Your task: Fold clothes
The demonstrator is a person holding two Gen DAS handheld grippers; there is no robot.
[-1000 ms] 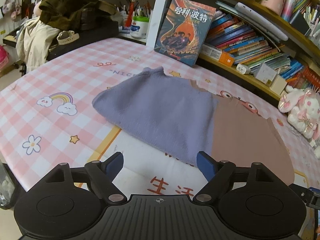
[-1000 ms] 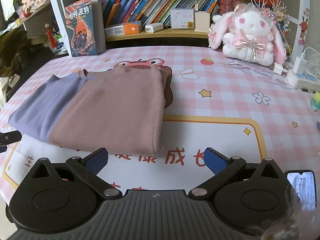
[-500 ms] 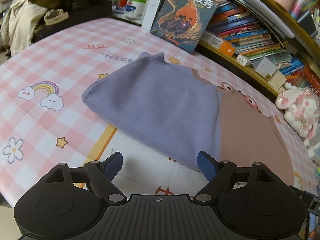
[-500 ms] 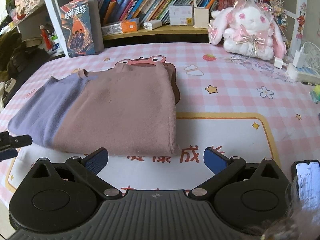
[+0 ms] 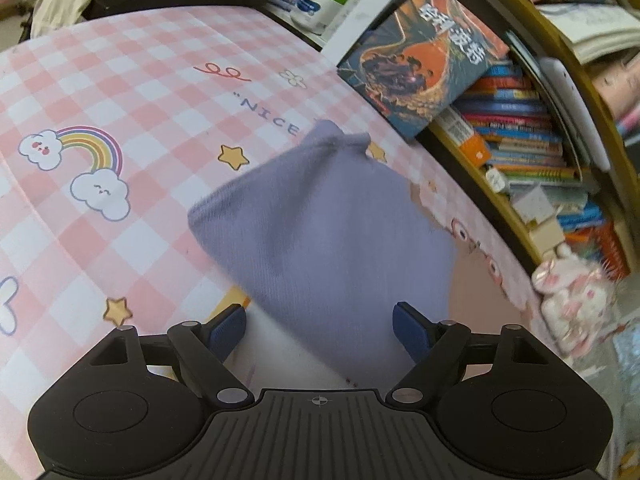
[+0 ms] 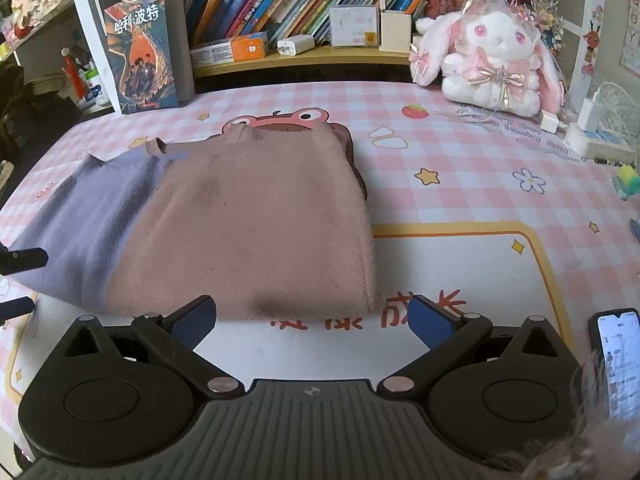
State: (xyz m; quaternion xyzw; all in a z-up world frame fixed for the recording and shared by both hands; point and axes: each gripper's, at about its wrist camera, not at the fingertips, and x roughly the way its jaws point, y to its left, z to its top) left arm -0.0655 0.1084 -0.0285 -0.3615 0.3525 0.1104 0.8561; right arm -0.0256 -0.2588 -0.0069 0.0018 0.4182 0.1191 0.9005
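A folded garment, half purple [image 5: 328,232] and half pink [image 6: 260,220], lies flat on the pink checked tablecloth [image 6: 480,184]. My left gripper [image 5: 320,318] hovers at its purple end. Its jaws are closing, and the near purple edge shows between the fingers with no pad pressing on it. My right gripper [image 6: 312,312] stands open at the pink hem, and the cloth's near edge lies just ahead of its fingertips. The left gripper's fingers [image 6: 24,258] appear at the left edge of the right wrist view, beside the purple part [image 6: 92,228].
An upright book [image 6: 140,64] and a low shelf of books [image 6: 280,8] line the table's far side. A plush rabbit [image 6: 492,60] and a power strip [image 6: 596,140] sit at the far right. A lit phone [image 6: 618,360] lies near right.
The left gripper has moved in toward the purple end and rolled, so its view tilts. The right gripper has come closer to the pink hem. The garment has not moved.
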